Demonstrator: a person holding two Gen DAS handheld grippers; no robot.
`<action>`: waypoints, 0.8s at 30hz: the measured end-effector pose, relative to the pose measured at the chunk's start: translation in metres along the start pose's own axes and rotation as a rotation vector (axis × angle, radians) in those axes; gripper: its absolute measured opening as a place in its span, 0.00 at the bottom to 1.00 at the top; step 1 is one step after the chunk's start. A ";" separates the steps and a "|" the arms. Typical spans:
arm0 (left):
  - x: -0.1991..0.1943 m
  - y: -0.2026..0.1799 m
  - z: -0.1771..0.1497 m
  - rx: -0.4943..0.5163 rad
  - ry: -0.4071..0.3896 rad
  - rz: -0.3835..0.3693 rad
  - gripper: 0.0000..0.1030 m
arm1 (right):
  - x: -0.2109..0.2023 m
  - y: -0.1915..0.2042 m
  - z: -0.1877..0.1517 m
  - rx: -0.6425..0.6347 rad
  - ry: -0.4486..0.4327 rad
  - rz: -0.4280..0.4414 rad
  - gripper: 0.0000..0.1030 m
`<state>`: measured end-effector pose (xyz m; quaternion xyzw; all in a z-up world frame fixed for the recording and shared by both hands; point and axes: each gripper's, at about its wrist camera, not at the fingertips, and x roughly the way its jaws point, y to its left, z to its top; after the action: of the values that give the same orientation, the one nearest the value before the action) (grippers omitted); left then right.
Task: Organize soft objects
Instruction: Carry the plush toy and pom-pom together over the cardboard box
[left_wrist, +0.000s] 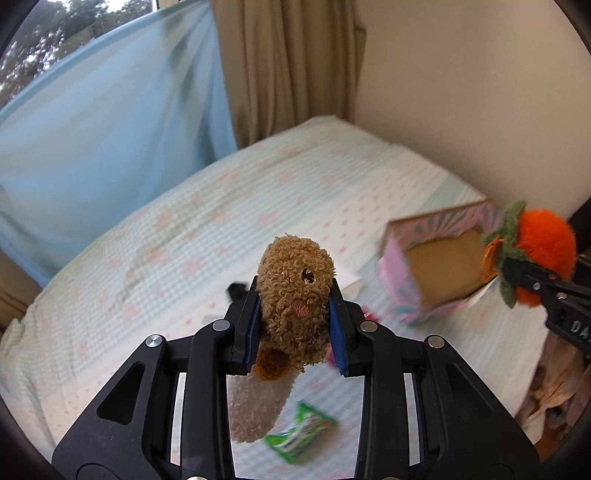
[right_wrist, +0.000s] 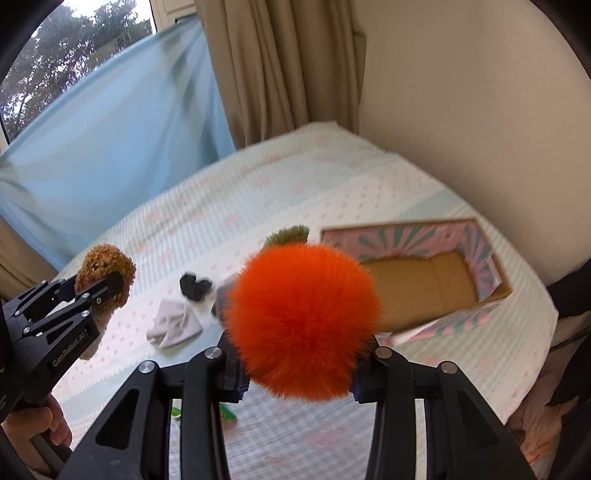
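My left gripper is shut on a brown curly plush toy and holds it above the bed; it also shows at the left of the right wrist view. My right gripper is shut on a fluffy orange plush ball with green leaves, also seen at the right of the left wrist view. An open pink patterned cardboard box lies on the bed, right of both grippers.
On the bed cover lie a grey cloth, a black soft item and a green packet. A blue curtain and beige curtain hang behind. A wall borders the right.
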<state>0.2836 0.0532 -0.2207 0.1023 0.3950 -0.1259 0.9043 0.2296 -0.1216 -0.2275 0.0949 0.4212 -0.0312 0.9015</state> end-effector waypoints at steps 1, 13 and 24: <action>-0.005 -0.012 0.007 -0.009 -0.008 -0.008 0.27 | -0.005 -0.008 0.006 -0.010 -0.007 -0.002 0.36; 0.045 -0.158 0.065 -0.104 0.073 -0.090 0.27 | 0.012 -0.150 0.068 -0.054 0.053 -0.020 0.36; 0.158 -0.246 0.071 -0.064 0.249 -0.122 0.27 | 0.098 -0.236 0.085 -0.067 0.242 -0.005 0.36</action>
<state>0.3599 -0.2234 -0.3111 0.0640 0.5133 -0.1543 0.8418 0.3250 -0.3671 -0.2834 0.0670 0.5280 -0.0078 0.8466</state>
